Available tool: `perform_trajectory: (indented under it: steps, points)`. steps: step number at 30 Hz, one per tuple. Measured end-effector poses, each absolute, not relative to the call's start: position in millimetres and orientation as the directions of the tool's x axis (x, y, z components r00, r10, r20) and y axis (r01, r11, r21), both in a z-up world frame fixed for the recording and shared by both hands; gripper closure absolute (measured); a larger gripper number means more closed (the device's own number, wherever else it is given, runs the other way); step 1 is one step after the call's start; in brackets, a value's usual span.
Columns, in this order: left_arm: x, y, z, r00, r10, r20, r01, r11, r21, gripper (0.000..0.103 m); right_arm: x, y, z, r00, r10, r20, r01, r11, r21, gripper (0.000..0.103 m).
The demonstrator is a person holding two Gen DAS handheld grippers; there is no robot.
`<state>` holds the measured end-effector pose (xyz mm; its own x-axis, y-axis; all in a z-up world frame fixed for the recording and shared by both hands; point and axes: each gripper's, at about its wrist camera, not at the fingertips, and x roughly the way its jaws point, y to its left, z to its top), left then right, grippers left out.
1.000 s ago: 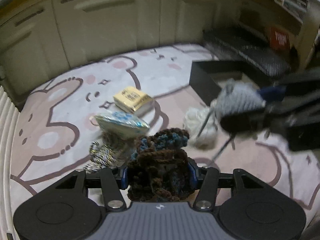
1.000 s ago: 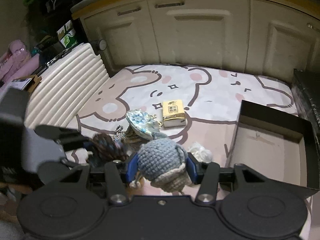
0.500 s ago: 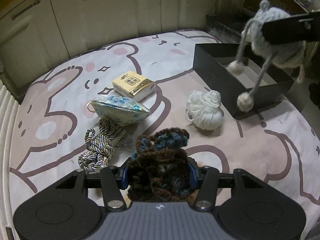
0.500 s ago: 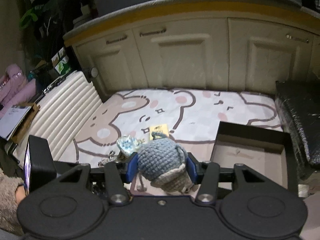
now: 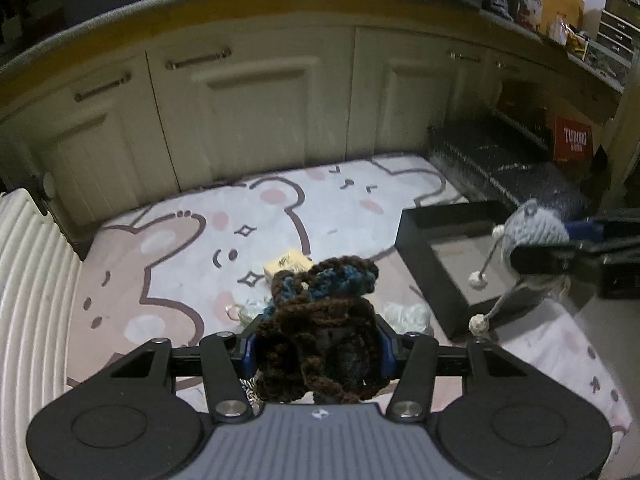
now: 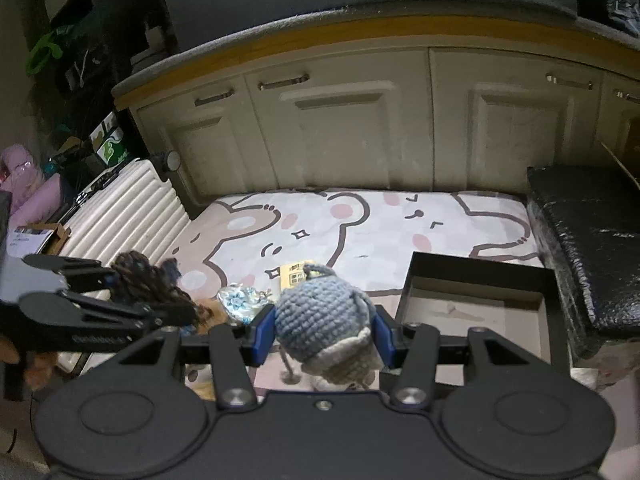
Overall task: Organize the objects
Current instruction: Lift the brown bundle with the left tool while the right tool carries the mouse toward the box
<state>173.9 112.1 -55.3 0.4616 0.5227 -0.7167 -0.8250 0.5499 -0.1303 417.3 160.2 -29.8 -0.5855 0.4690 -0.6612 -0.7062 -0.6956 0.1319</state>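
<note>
Both crocheted pieces are now lifted clear of the mat and on their way to the box.

The left gripper [image 5: 318,354] is clenched on the brown-and-blue crocheted piece [image 5: 320,332], which a second ago sat low among the clutter and now hangs well above the bear-print mat [image 5: 192,256]. The right gripper [image 6: 325,338] grasps the grey crocheted toy [image 6: 320,320], which has swung from beside the white yarn ball [image 5: 408,316] to just over the near edge of the open black box [image 6: 476,304] (its pom-pom strings dangle over the wall in the left wrist view). The yellow packet [image 6: 298,276] and the blue floral pouch [image 6: 240,298] lie on the mat, untouched. In my judgement the grey toy drops in first, then the brown one.
</note>
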Motion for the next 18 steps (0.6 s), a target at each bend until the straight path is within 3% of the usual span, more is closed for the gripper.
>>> perform_trajectory:
  steps: [8,18]
  points:
    - [167.6,117.9,-51.5,0.451,0.508,-0.734,-0.851,0.493,-0.181,0.049,427.8,162.6,-30.4,-0.578,0.476,-0.663,-0.721,-0.678,0.143,0.052]
    - [175.2,123.7,-105.8,0.375,0.447,-0.812,-0.874,0.462,-0.150,0.049,426.0,162.8,-74.7,-0.555,0.410,-0.723,-0.724,-0.667,0.177,0.051]
